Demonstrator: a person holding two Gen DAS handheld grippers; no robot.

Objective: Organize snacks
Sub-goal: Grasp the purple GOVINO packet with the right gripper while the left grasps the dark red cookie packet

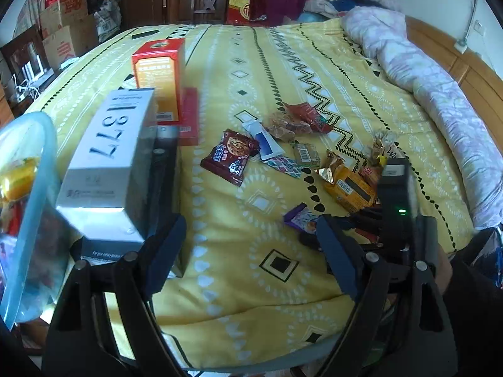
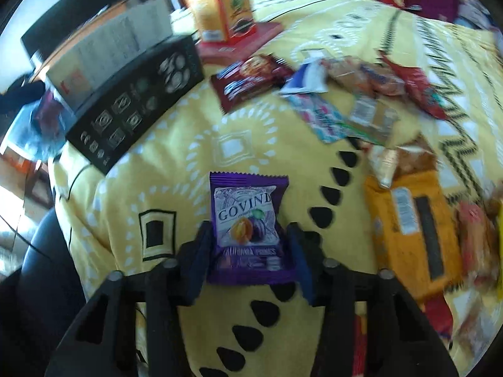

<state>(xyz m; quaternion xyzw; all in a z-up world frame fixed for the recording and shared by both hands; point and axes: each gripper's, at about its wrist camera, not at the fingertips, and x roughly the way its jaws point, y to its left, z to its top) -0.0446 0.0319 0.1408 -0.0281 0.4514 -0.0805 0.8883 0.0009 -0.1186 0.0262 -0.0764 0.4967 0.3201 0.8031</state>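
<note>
Several snack packets lie on the yellow patterned bedspread (image 1: 239, 251). A purple prune packet (image 2: 246, 229) sits between the fingers of my right gripper (image 2: 250, 259), which is shut on it; the packet also shows in the left wrist view (image 1: 300, 218) under the right gripper's body. My left gripper (image 1: 251, 260) is open and empty above the bedspread. A brown cookie packet (image 1: 231, 155), an orange packet (image 1: 350, 188) and a red packet (image 1: 309, 116) lie further off. A clear blue container (image 1: 25, 213) holding snacks is at the far left.
A white box marked 1377 (image 1: 107, 163) lies on a black box (image 2: 135, 106) at the left. A red-orange carton (image 1: 160, 78) stands behind them. A rolled pink quilt (image 1: 440, 88) lies along the right. Cardboard boxes (image 1: 66, 25) and clutter stand beyond the bed.
</note>
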